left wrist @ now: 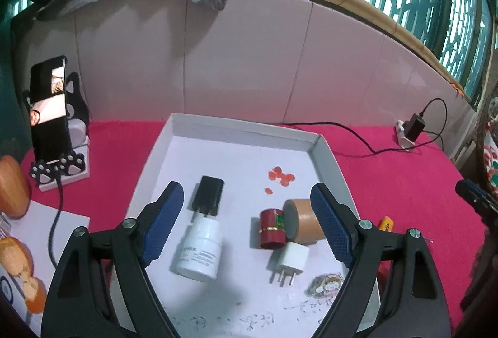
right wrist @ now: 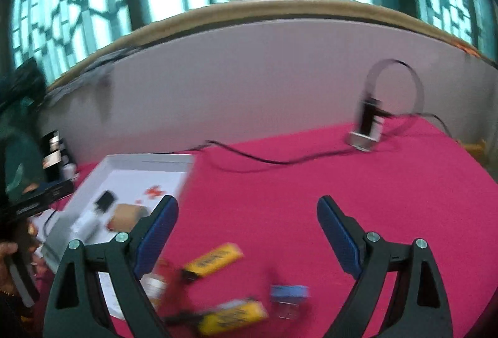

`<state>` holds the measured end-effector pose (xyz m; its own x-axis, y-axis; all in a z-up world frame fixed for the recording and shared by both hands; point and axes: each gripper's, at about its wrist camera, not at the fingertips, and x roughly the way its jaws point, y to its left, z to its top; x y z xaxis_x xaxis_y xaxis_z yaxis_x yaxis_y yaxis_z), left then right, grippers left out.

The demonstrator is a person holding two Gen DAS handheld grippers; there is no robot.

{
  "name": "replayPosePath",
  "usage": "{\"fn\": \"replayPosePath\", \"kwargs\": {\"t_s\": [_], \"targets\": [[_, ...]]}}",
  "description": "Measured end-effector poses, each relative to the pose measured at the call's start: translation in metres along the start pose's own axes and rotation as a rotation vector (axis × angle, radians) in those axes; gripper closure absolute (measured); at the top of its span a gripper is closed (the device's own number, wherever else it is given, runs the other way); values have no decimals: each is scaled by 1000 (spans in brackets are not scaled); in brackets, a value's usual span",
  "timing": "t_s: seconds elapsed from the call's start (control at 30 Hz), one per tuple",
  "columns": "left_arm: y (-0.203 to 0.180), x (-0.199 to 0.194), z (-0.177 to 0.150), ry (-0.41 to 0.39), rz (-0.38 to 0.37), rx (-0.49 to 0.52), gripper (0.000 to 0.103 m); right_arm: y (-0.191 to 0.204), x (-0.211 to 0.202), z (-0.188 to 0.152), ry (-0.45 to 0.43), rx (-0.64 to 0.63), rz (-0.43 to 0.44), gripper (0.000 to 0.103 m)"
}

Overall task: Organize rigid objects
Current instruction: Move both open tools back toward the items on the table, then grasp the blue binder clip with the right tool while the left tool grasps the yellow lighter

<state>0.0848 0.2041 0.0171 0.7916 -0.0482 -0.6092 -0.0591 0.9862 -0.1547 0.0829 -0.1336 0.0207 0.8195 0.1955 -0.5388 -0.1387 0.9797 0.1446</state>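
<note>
Left gripper (left wrist: 246,224) wide, empty, above white tray (left wrist: 323,148). In tray: black charger (left wrist: 209,195), white jar (left wrist: 202,251), red tin (left wrist: 273,227), tape roll (left wrist: 306,223), white plug (left wrist: 291,258), well inside rim. Right gripper (right wrist: 247,232) wide, empty, over open pink cloth (right wrist: 358,182). Yellow markers (right wrist: 214,260) and blue clip (right wrist: 289,291), probably, blurred beside tray edge.

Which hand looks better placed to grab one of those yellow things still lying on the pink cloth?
Probably the right hand-held gripper: open, with a yellow item on the cloth just ahead. The left hand-held gripper hangs over the white tray.
</note>
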Motion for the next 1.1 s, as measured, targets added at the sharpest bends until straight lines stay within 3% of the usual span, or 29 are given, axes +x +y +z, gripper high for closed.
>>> {"fn": "replayPosePath", "kwargs": {"t_s": [0.13,0.23,0.47,0.77,1.0,1.07,1.1], "targets": [[-19,0,-5,12,-53,59,18,-41,6,-20,111,69,-44,12],[-40,1,-10,25,-95,133,18,-46,14,-40,185,65,-35,12],[-80,4,-25,86,-200,215,18,-26,38,-59,260,16,21,12],[-135,-27,-40,16,-239,350,18,-14,68,-68,321,-4,-43,13],[-155,-26,-48,37,-252,394,18,-13,63,-74,304,-77,-106,36],[-158,-26,-49,37,-249,406,18,-11,61,-77,257,-90,-105,46],[-161,-25,-50,40,-243,412,18,-11,60,-77,253,-91,-100,57]]}}
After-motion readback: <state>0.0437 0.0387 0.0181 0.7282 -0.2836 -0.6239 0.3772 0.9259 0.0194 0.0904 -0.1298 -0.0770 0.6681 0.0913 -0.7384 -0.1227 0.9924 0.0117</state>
